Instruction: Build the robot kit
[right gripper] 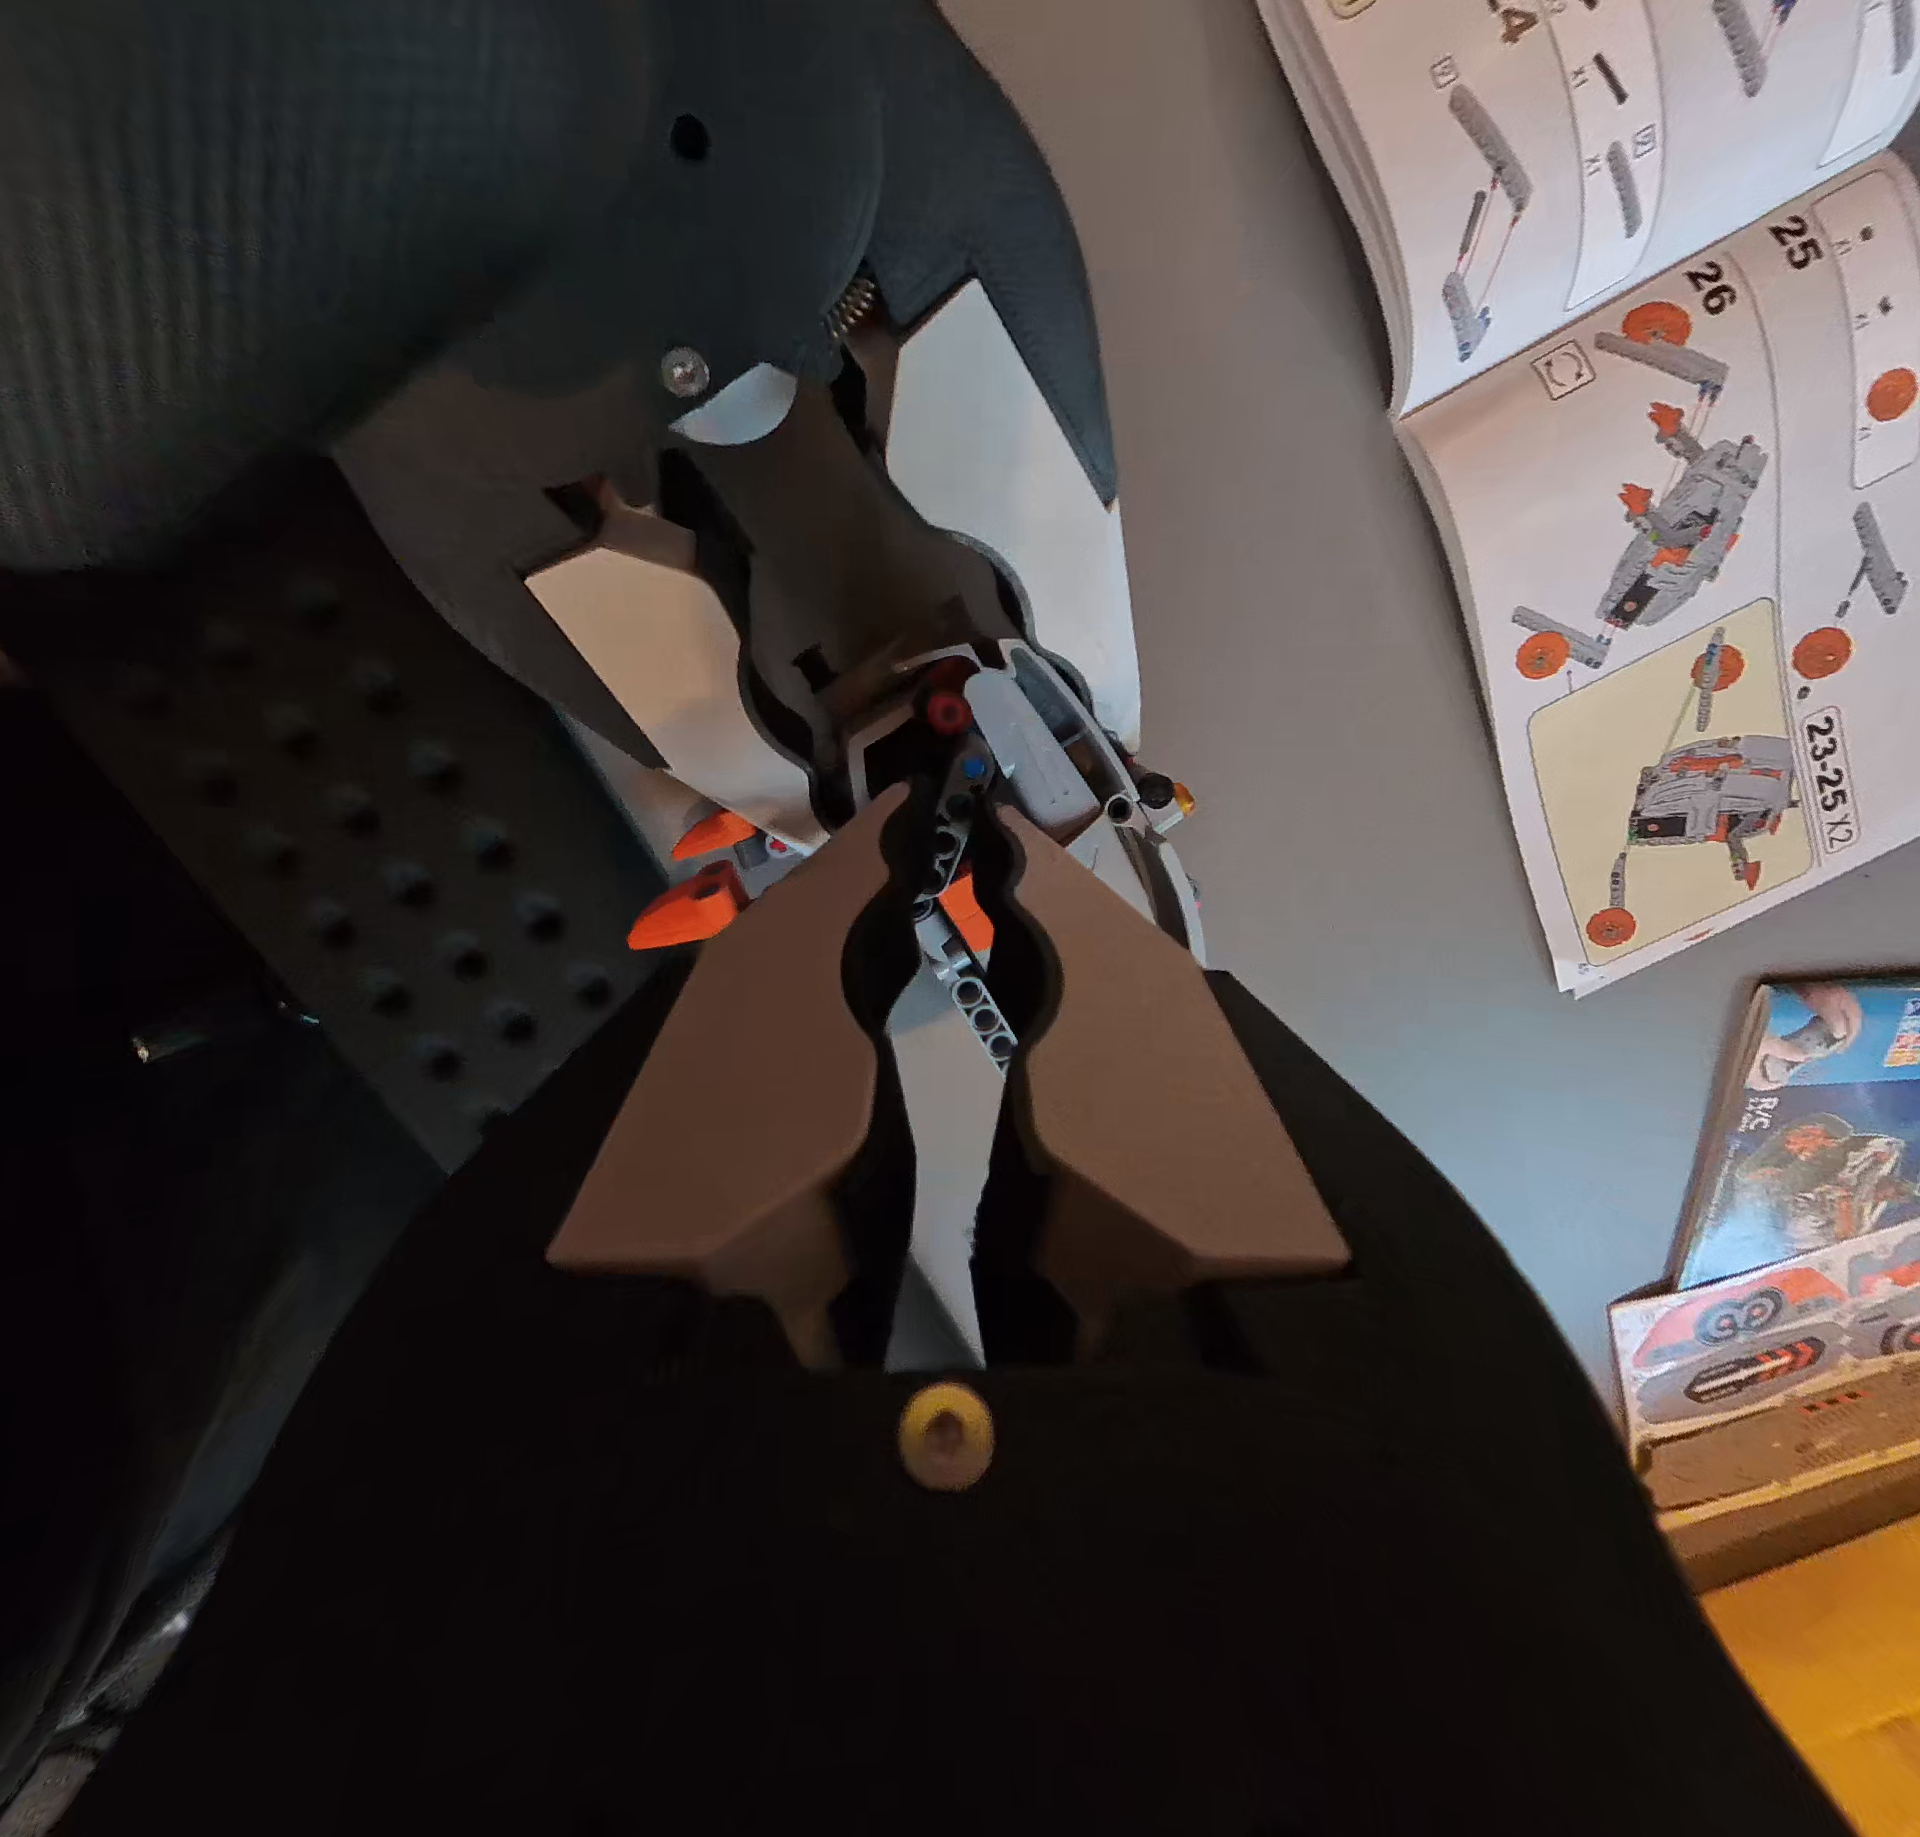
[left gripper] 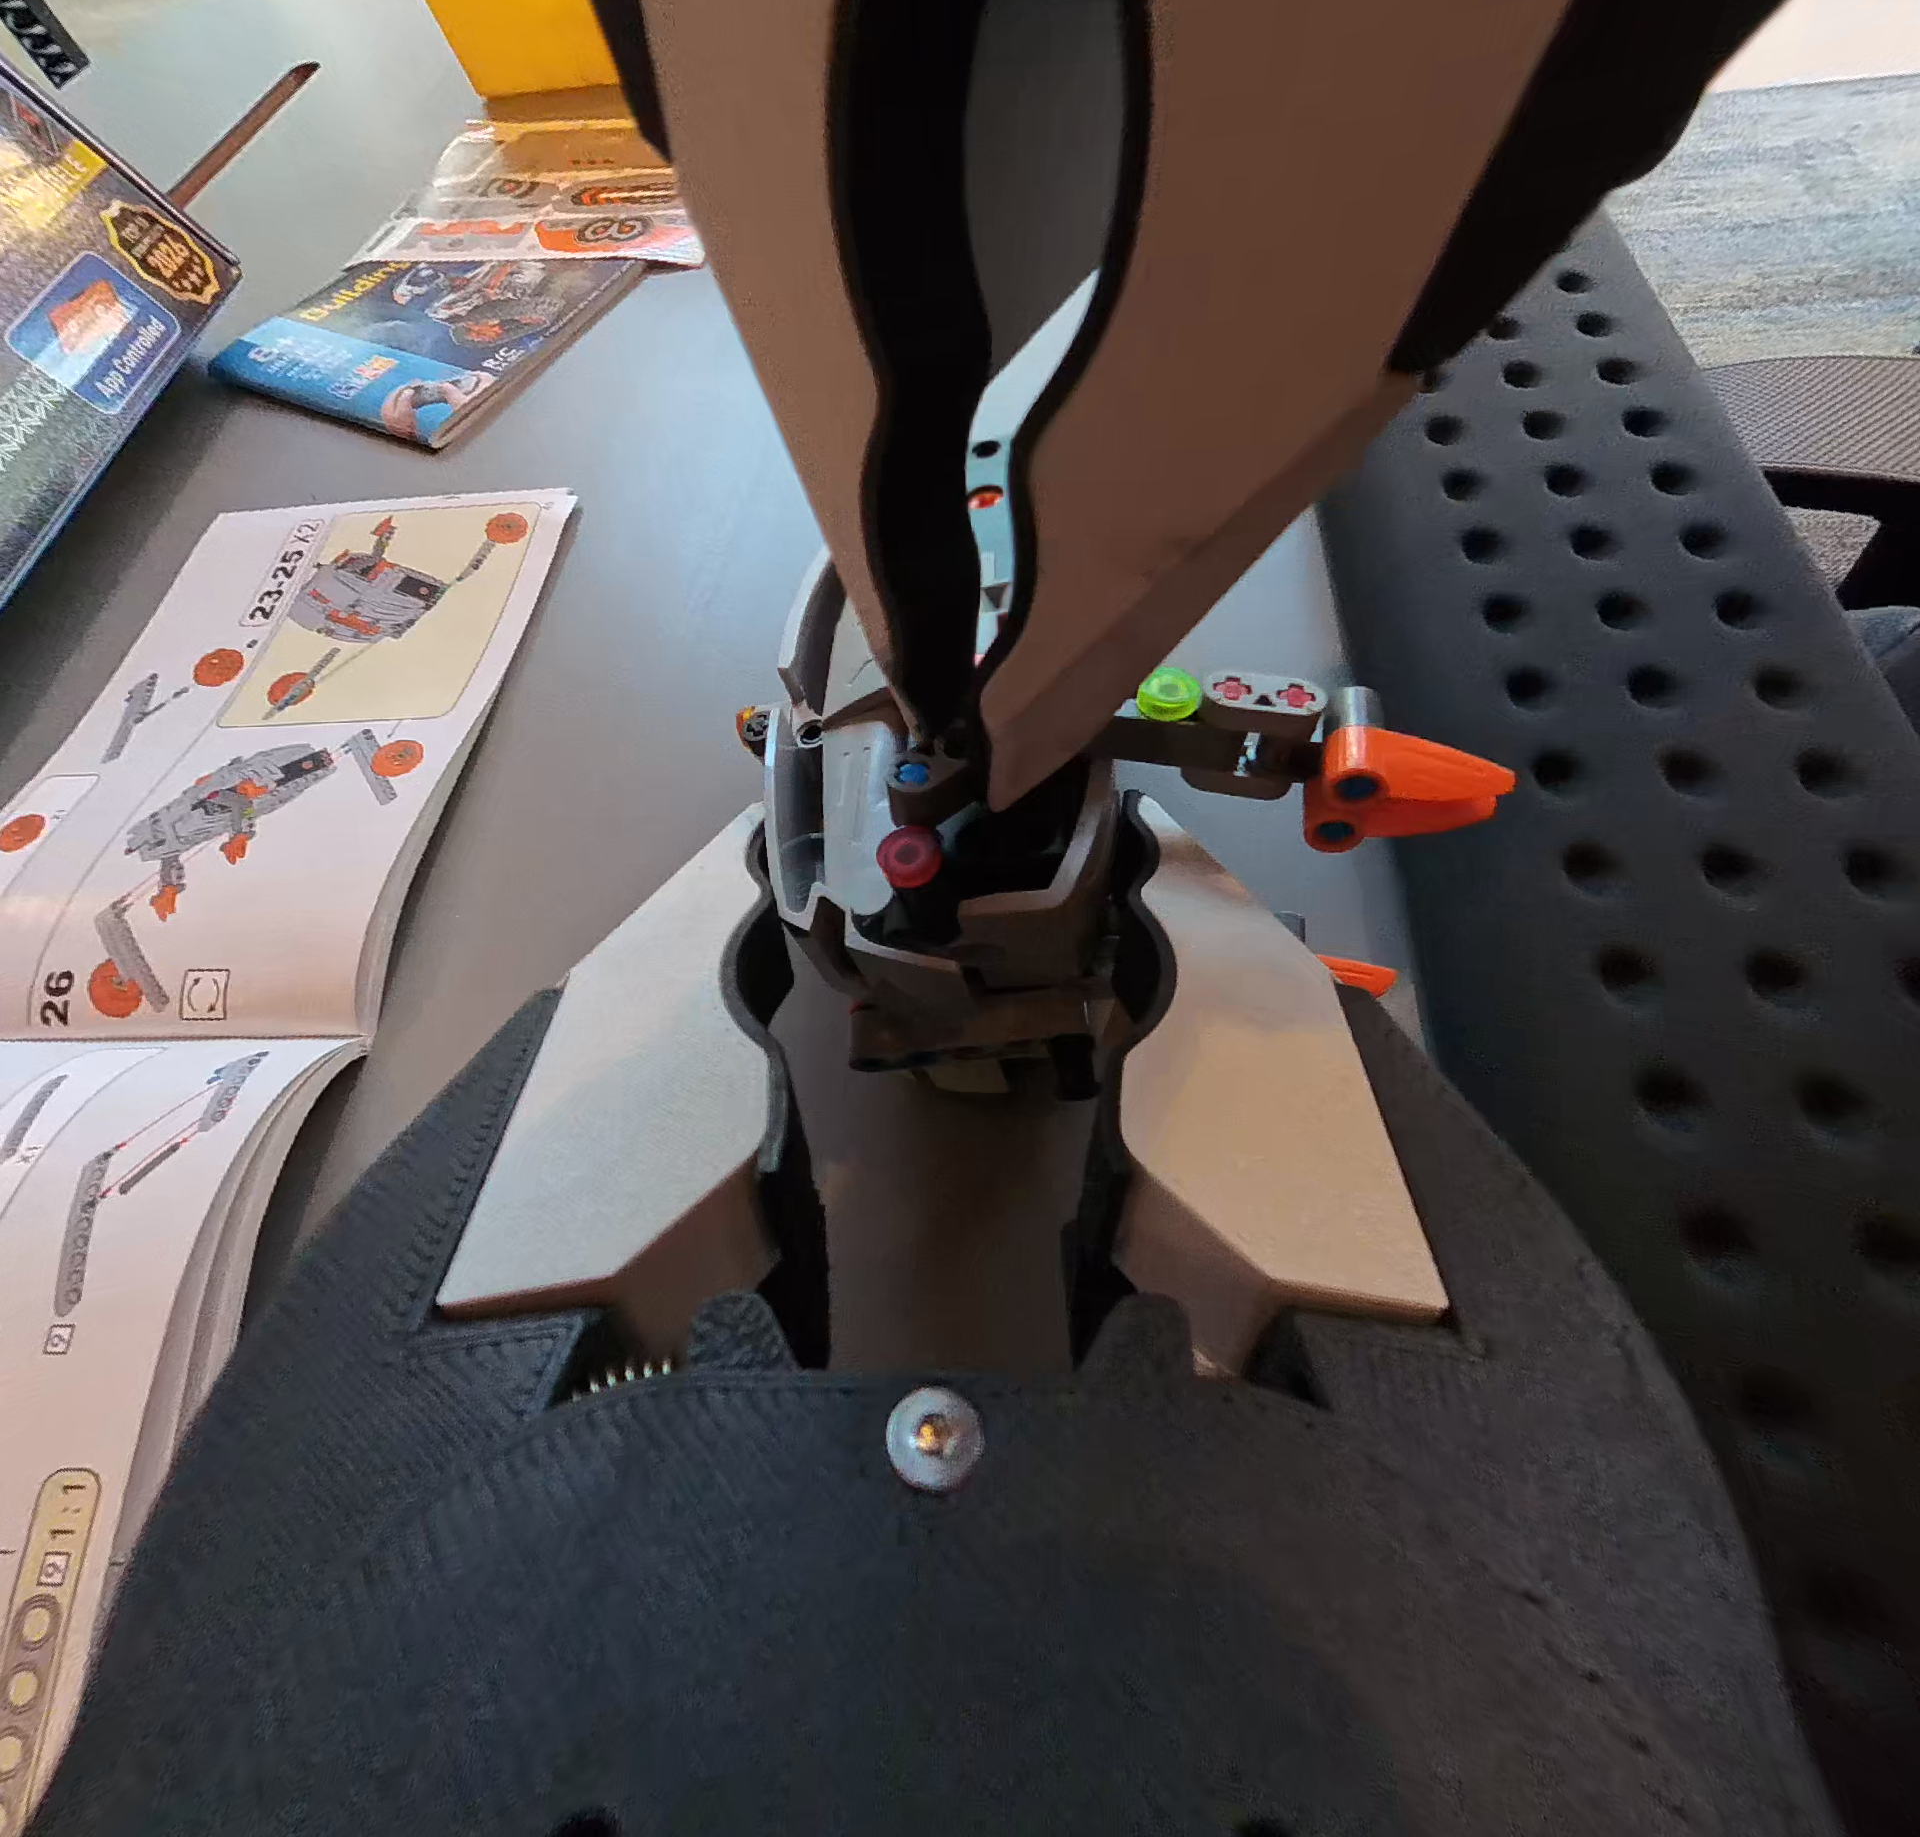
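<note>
A: Both grippers are meeting on one model [left gripper: 997, 935], which is hanging above the table [left gripper: 644, 561], just beside a black panel [left gripper: 1662, 748].

B: Fingers?

A: Left gripper [left gripper: 945, 852] is clamping the model's grey body from both sides. Right gripper [right gripper: 956, 821] is pinching closed on a thin black beam [right gripper: 940, 837] on top.

B: State of the build?

A: Partly built, I judge. Shell and a side arm with an orange claw [left gripper: 1403, 779] are sitting in place; no wheels are showing on it.

B: Counts?

A: Two grippers, one model. One open manual [left gripper: 260, 748], one closed booklet [left gripper: 436, 333], one sticker sheet [left gripper: 540, 198], one box [left gripper: 83, 312]. On the model: one green stud [left gripper: 1166, 694], one red stud [left gripper: 909, 855], one blue pin [left gripper: 912, 775], at least three orange pieces.
</note>
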Tool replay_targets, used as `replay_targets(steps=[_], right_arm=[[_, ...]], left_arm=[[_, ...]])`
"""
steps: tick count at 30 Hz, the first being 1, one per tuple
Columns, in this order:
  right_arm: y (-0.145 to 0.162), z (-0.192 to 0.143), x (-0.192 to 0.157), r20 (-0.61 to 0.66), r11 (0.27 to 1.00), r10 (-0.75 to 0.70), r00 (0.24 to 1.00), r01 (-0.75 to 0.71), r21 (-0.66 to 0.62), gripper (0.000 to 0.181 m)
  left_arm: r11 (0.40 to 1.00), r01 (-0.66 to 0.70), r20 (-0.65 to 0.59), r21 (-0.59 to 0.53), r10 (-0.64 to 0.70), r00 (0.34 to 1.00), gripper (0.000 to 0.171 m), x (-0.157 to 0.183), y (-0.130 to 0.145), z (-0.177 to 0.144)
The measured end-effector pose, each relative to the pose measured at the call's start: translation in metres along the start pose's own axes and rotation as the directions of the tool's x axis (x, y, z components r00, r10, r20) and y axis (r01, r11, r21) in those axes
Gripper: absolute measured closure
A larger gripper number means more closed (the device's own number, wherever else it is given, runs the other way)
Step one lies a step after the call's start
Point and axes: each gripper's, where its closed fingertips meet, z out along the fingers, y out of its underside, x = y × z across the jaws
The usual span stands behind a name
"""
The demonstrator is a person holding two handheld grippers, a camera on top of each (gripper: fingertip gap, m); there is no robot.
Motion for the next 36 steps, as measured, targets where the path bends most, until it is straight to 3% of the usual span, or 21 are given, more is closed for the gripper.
replay_targets(steps=[4,11,23,24,25,30,33,36], right_arm=[[-0.003,0.000,0.004,-0.009,0.998,0.037,0.999,-0.037,0.042,0.175],[-0.007,0.000,0.003,-0.012,0.966,0.110,0.994,-0.104,0.235,0.174],[-0.009,-0.002,0.011,-0.032,0.943,0.151,0.988,-0.134,0.305,0.159],[-0.010,-0.002,0.011,-0.028,0.941,0.151,0.988,-0.135,0.309,0.164],[-0.010,-0.002,0.009,-0.014,0.943,0.142,0.990,-0.131,0.307,0.181],[-0.005,0.004,0.009,-0.034,0.946,0.135,0.990,-0.119,0.300,0.181],[-0.010,-0.014,0.010,-0.120,0.907,0.097,0.988,-0.038,0.420,0.169],[0.011,-0.033,0.018,-0.193,0.854,0.160,0.968,-0.038,0.519,0.169]], left_arm=[[1.000,0.030,-0.016,0.008,-0.030,0.999,0.110,-0.002,0.000,0.000],[1.000,0.019,-0.001,0.017,-0.019,1.000,0.110,-0.004,0.001,-0.001],[0.999,0.024,-0.008,0.020,-0.024,1.000,0.110,-0.004,0.001,-0.001],[0.999,0.025,-0.008,0.021,-0.025,1.000,0.110,-0.004,0.001,-0.001],[0.999,0.026,-0.008,0.021,-0.026,1.000,0.110,-0.004,0.001,-0.001],[1.000,0.023,-0.008,0.021,-0.022,1.000,0.109,-0.004,0.001,-0.001],[0.999,0.024,-0.012,0.024,-0.024,1.000,0.109,-0.004,0.001,-0.002],[1.000,0.014,-0.015,0.026,-0.014,1.000,0.108,-0.004,0.001,-0.003]])
